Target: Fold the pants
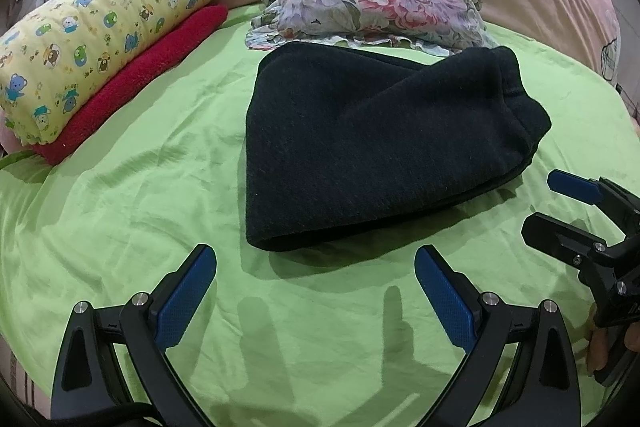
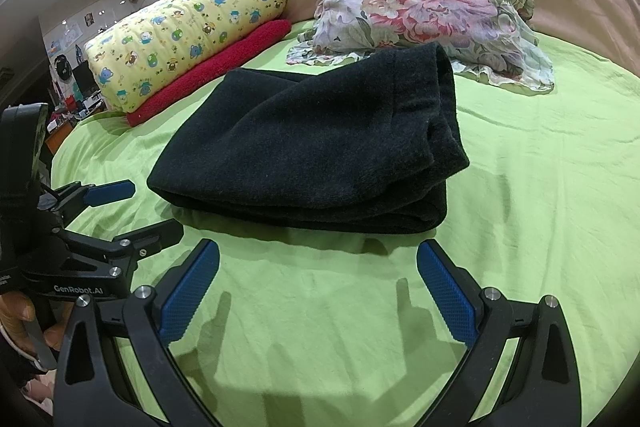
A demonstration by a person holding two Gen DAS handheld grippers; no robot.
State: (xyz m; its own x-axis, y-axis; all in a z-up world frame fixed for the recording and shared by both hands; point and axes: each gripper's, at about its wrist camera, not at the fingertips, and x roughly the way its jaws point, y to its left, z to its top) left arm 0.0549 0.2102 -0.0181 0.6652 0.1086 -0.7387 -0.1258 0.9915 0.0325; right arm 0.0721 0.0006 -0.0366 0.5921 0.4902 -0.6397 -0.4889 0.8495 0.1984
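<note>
Both the left gripper (image 1: pixel 316 291) and right gripper (image 2: pixel 318 287) hover spread, level, just short of the folded pants (image 1: pixel 372 143).

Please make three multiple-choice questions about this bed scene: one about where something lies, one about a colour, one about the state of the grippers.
1. Where does the red towel lie?
A. Under the yellow bear-print pillow
B. On top of the pants
C. On the floral pillow

2. What colour is the bed sheet?
A. Pink
B. Light green
C. White

3. How are the two hand-held grippers?
A. Both shut on the pants
B. One holds the towel
C. Both open and holding nothing

Answers:
1 A: the towel sticks out beneath the yellow pillow.
2 B: the sheet around the folded dark pants is light green.
3 C: the left hand-held gripper and right hand-held gripper show spread fingers over bare sheet.
</note>
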